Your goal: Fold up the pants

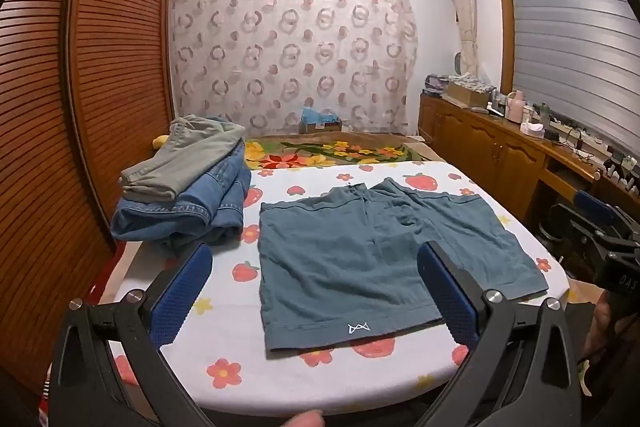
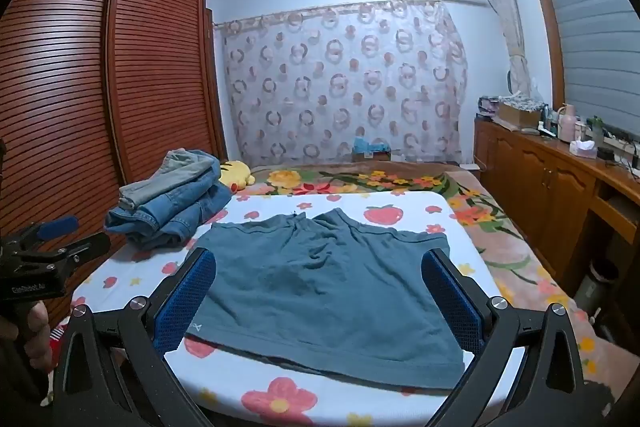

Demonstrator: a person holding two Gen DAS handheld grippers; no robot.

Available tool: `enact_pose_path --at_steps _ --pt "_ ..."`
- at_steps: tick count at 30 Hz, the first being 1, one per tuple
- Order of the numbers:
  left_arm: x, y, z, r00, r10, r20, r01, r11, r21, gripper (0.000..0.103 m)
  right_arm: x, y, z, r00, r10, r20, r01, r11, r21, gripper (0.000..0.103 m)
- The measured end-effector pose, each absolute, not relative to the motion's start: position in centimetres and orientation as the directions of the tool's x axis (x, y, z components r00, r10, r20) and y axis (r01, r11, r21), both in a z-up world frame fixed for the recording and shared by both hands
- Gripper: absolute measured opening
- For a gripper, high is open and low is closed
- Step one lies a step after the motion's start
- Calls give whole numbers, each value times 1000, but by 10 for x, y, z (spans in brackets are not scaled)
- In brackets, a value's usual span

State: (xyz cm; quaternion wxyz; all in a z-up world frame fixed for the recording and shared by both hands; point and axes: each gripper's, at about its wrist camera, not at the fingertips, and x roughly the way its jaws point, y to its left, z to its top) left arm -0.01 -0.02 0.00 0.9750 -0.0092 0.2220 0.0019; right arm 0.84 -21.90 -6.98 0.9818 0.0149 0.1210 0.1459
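Observation:
Teal shorts [image 1: 360, 251] lie spread flat on a white strawberry-print board [image 1: 240, 359], waistband away from me, leg hems near the front edge, a small white logo on the near left hem. My left gripper [image 1: 316, 267] hovers open above the near left leg, nothing between its blue pads. In the right wrist view the same shorts [image 2: 320, 291] fill the middle, and my right gripper [image 2: 320, 275] hangs open over the near hem, holding nothing. Each gripper shows at the edge of the other's view: the right gripper [image 1: 600, 227] and the left gripper [image 2: 52, 231].
A pile of folded jeans and grey trousers [image 1: 184, 187] sits at the board's back left, next to a louvred wooden wardrobe [image 1: 80, 107]. A flowered bedspread [image 1: 328, 149] lies behind. A wooden cabinet [image 1: 500, 147] with clutter runs along the right. A yellow plush toy [image 2: 236, 173] lies behind the pile.

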Motion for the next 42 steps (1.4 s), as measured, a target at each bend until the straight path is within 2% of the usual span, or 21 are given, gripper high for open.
enact_pose_path --at_steps 42 --pt "-2 4 6 909 7 -417 -10 1000 -5 103 5 -218 -68 933 284 -222 -279 959 58 103"
